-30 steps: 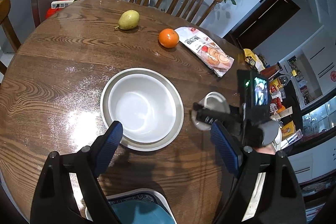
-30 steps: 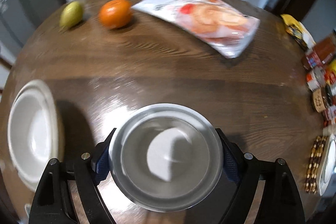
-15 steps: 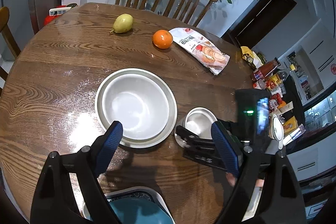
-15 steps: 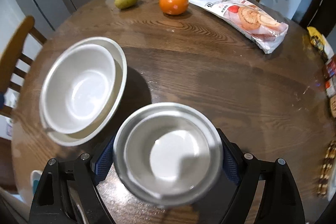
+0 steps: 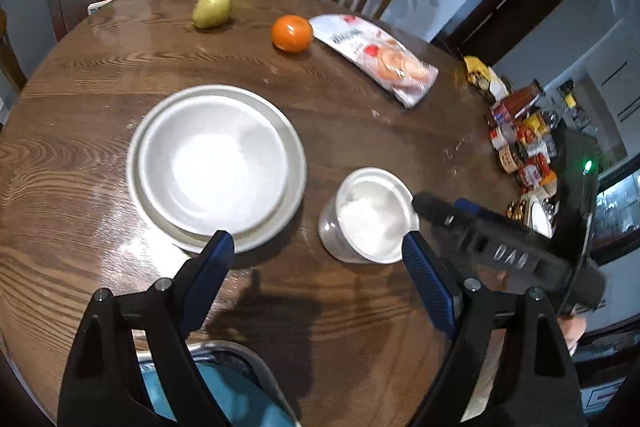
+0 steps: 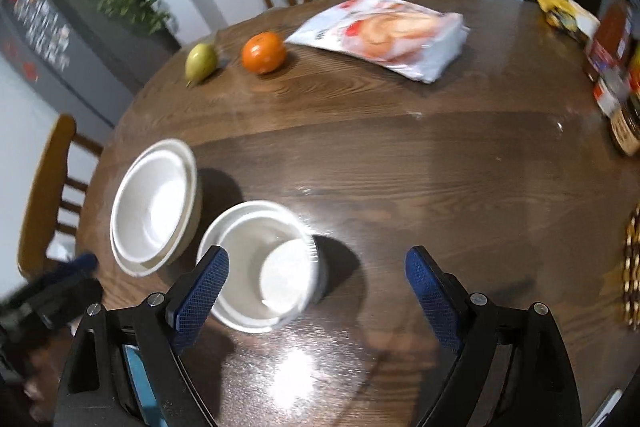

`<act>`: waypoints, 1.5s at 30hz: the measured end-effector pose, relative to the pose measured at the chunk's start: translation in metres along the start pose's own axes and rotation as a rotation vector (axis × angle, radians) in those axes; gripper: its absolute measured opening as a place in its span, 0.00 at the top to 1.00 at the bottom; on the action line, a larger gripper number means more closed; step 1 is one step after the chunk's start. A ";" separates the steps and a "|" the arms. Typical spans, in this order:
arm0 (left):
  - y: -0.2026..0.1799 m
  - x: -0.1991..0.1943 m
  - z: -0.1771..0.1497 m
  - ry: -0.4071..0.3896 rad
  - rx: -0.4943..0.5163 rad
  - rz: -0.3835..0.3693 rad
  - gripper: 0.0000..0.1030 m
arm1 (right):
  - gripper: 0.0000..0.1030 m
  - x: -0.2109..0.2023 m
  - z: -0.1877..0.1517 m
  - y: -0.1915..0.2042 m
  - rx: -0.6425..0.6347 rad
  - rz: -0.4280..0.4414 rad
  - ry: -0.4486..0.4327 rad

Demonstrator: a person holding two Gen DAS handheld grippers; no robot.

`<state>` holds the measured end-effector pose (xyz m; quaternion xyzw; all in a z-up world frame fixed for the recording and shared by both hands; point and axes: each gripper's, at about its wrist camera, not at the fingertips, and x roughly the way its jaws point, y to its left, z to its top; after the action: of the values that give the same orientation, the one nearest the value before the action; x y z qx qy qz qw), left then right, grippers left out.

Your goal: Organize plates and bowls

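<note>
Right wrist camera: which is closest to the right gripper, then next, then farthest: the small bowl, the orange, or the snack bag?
1. Small bowl, just past the right gripper's left finger.
2. Orange, far across the table, left of middle.
3. Snack bag, farthest, to the orange's right.

The round wooden surface (image 5: 100, 187) is dark brown with a bold wavy grain, and on it sit a white ceramic bowl nested in a wider pale-grey dish (image 5: 216, 167) and a small white bowl (image 5: 370, 215). A yellow-green pear (image 5: 212, 9), a bright orange (image 5: 292, 33) and a white snack packet printed in red and tan (image 5: 380, 57) lie beyond. Each black claw has blue ribbed pads (image 6: 202, 291).
</note>
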<state>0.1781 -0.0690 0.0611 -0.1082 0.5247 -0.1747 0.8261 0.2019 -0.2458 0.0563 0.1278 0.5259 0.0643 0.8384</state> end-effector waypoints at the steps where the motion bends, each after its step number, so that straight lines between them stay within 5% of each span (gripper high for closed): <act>1: -0.005 0.003 0.000 0.007 0.010 0.005 0.17 | 0.12 -0.002 0.001 -0.006 0.023 0.003 0.000; 9: -0.030 0.026 -0.001 0.041 0.023 0.039 0.17 | 0.13 -0.007 0.002 -0.030 0.126 0.075 -0.032; 16: -0.043 0.042 -0.001 0.043 0.032 0.069 0.24 | 0.37 -0.002 0.002 -0.027 0.089 0.094 -0.007; 28: -0.055 0.069 0.000 0.072 0.034 0.093 0.34 | 0.37 0.021 0.000 -0.036 0.108 0.100 0.082; 45: -0.052 0.083 0.002 0.074 0.032 0.119 0.35 | 0.37 0.033 0.000 -0.040 0.125 0.144 0.120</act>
<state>0.2034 -0.1503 0.0120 -0.0570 0.5577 -0.1377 0.8166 0.2153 -0.2765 0.0166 0.2132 0.5677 0.0990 0.7890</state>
